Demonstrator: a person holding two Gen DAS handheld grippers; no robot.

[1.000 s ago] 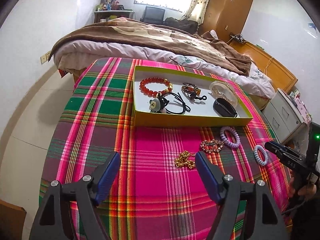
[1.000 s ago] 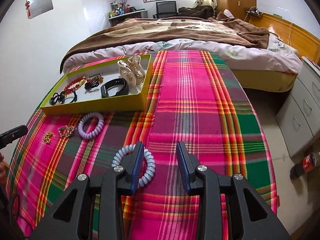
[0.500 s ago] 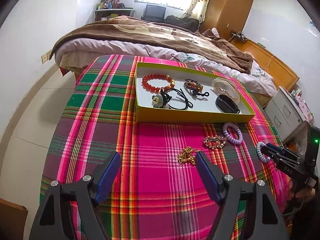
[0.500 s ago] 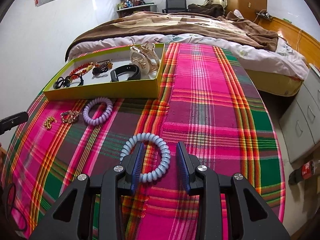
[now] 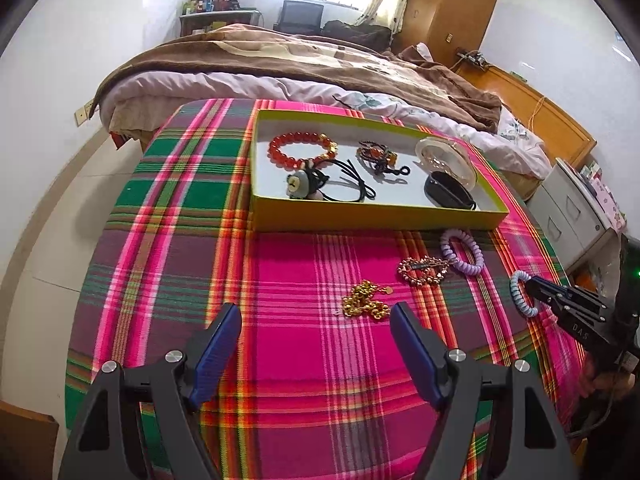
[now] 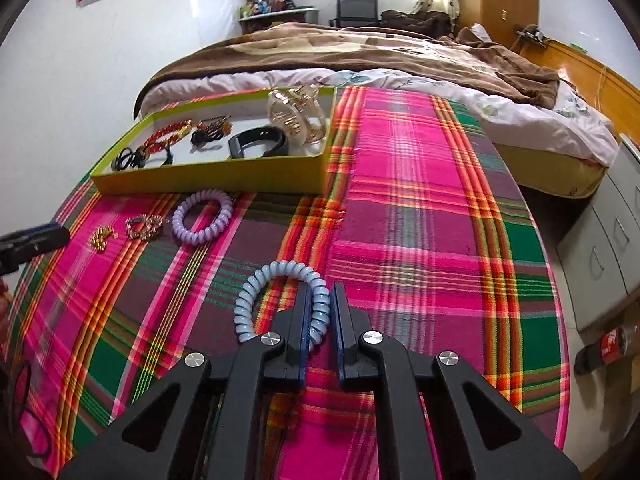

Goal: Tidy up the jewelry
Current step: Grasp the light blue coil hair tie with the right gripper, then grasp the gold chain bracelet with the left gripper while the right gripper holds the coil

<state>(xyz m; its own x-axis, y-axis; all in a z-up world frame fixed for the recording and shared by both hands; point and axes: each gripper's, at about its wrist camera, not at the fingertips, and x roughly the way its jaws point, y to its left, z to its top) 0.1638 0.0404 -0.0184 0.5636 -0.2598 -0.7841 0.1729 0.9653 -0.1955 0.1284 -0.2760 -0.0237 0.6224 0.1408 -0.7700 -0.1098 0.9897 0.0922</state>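
My right gripper (image 6: 321, 300) has its fingers pinched on the near side of the pale blue coil tie (image 6: 280, 296), one blue pad inside the loop and one outside, with the coil squeezed between them. The tie lies on the plaid worktop (image 6: 420, 216), well apart from the yellow-green tray (image 6: 208, 178) where the red bead bracelet (image 5: 300, 150) and black band (image 5: 448, 192) already sit. I judge this to be the pick-up step for this tie: the grasp looks closed but the lift is not yet done.

Next I need to raise it without letting the springy coil slip free, carry it forward and to my left, clear the tray's near wall, and release over a bare patch of its white floor.

My left gripper (image 5: 316, 340) hovers with fingers spread wide, holding nothing, just short of the gold chain (image 5: 366, 302). The rhinestone clip (image 5: 424, 270) and purple coil tie (image 5: 462, 250) wait beside it.
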